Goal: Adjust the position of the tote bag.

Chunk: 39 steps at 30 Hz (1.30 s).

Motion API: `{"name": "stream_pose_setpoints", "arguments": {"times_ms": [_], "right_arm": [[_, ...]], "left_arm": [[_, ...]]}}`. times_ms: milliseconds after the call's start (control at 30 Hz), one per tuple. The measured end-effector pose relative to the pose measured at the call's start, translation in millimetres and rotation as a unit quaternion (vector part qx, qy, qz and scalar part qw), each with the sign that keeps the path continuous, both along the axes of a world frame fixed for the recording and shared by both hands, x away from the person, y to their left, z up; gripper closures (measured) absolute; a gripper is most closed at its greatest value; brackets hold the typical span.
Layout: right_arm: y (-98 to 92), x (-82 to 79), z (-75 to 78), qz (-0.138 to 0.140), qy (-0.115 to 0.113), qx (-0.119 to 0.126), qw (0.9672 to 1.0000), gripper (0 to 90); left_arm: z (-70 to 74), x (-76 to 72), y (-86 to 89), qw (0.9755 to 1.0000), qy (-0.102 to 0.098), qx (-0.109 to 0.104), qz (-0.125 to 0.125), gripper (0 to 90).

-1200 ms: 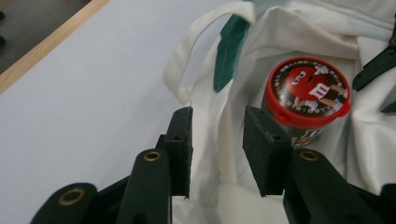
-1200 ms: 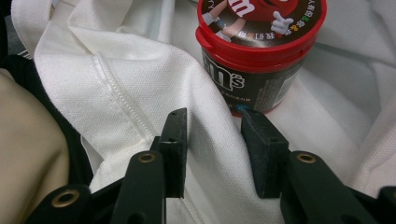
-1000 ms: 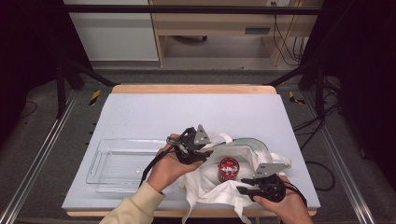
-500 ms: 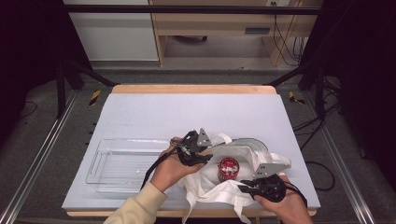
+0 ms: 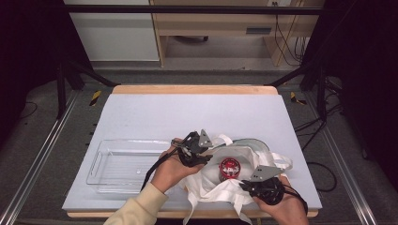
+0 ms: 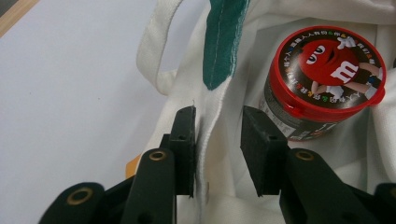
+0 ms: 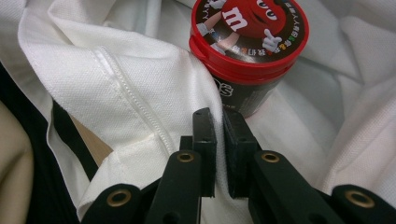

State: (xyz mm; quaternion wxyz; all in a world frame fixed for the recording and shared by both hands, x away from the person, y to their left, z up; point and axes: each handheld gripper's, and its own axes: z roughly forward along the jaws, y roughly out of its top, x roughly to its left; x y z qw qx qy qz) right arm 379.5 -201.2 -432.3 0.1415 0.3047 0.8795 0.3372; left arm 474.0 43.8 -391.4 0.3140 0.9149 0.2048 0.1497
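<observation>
A clear plastic tray lies on the left part of the table, whose pale grey-blue surface has a wooden edge along the far side. Metal rails run along the floor on both sides of the table, and black cables hang at the far right. Behind the table stand a white cabinet and a wooden shelf unit.
</observation>
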Motion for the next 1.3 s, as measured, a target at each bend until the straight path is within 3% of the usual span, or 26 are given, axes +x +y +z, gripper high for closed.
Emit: {"name": "stream_pose_setpoints", "arguments": {"times_ms": [367,567,867,1300], "right_arm": [[-2.5,-3.2,-2.8,0.006,-0.003,0.009,0.9999,85.0],[-6.8,-8.7,-1.8,0.010,-0.005,0.023,0.9997,85.4],[-11.2,-17.5,2.6,0.020,-0.005,0.033,0.9992,86.0],[-10.1,-29.9,2.2,0.043,-0.003,0.024,0.9988,86.7]], "left_arm": [[0.1,11.9,2.4,0.9998,0.012,0.002,0.015,87.0],[3.1,17.6,2.7,0.9996,0.004,0.009,0.027,87.6],[5.7,25.6,6.9,0.9988,-0.006,0.004,0.049,87.8],[3.4,35.2,8.4,0.9978,-0.006,0.007,0.066,87.7]]}}
